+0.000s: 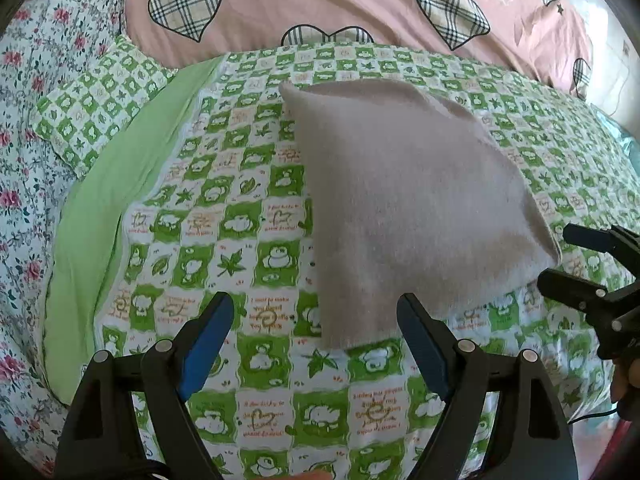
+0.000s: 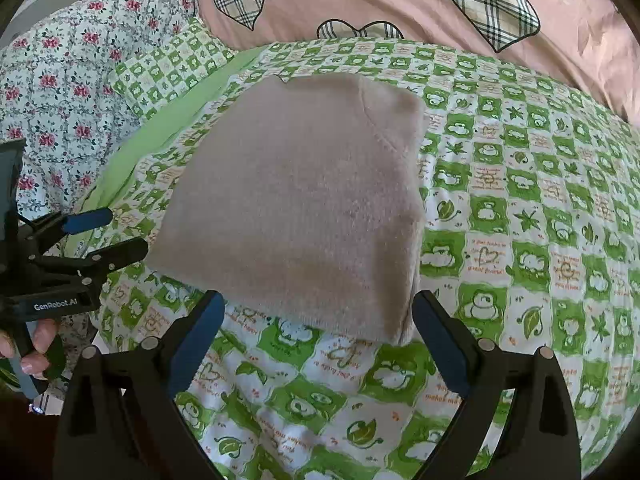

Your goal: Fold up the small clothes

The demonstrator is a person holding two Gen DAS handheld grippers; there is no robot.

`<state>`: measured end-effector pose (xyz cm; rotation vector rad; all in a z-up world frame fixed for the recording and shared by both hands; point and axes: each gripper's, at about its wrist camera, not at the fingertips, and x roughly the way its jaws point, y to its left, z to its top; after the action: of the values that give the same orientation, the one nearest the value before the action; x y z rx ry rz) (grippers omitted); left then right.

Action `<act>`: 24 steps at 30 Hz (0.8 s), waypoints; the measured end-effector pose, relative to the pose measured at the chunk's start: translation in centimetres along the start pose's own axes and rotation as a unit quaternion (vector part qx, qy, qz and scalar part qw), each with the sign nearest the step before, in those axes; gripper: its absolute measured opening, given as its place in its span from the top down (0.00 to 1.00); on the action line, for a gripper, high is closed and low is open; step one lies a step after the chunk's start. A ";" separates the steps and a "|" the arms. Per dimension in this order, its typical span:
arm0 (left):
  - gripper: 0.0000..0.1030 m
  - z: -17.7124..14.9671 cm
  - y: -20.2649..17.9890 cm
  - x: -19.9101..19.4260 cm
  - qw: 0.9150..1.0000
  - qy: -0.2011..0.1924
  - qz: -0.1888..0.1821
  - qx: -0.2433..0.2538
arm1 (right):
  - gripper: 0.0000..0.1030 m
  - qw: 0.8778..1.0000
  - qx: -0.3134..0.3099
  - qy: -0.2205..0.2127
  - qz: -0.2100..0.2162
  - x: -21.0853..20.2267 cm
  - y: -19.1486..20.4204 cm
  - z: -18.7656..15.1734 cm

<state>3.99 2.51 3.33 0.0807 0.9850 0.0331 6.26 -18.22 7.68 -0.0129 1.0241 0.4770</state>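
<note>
A beige fuzzy garment (image 1: 404, 204) lies folded into a compact rectangle on the green frog-print bedsheet (image 1: 224, 216). It also shows in the right wrist view (image 2: 304, 208). My left gripper (image 1: 316, 312) is open and empty, hovering just short of the garment's near left corner. My right gripper (image 2: 318, 312) is open and empty, just short of the garment's near edge. The right gripper shows at the right edge of the left wrist view (image 1: 560, 256), beside the garment's right corner. The left gripper shows at the left edge of the right wrist view (image 2: 120, 232).
A pink quilt with plaid hearts (image 1: 360, 4) lies behind the garment. A floral quilt (image 1: 28, 120) and a frog-print pillow (image 1: 96, 108) lie at the left. A plain green sheet strip (image 1: 120, 192) runs between pillow and bedsheet.
</note>
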 end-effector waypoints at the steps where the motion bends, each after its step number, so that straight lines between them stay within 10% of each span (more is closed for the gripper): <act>1: 0.18 0.2 0.0 0.0 1.000 -0.002 0.000 0.000 | 0.08 1.000 0.000 0.002 0.001 0.1 0.0 0.1; 24: 0.18 2.9 -1.0 0.7 1.000 -0.023 0.000 0.017 | 0.07 1.000 -0.012 0.003 0.007 1.5 -0.4 3.8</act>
<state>6.80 1.37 4.26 0.1130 0.9398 0.0140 10.11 -17.12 8.36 -0.0296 1.0251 0.5023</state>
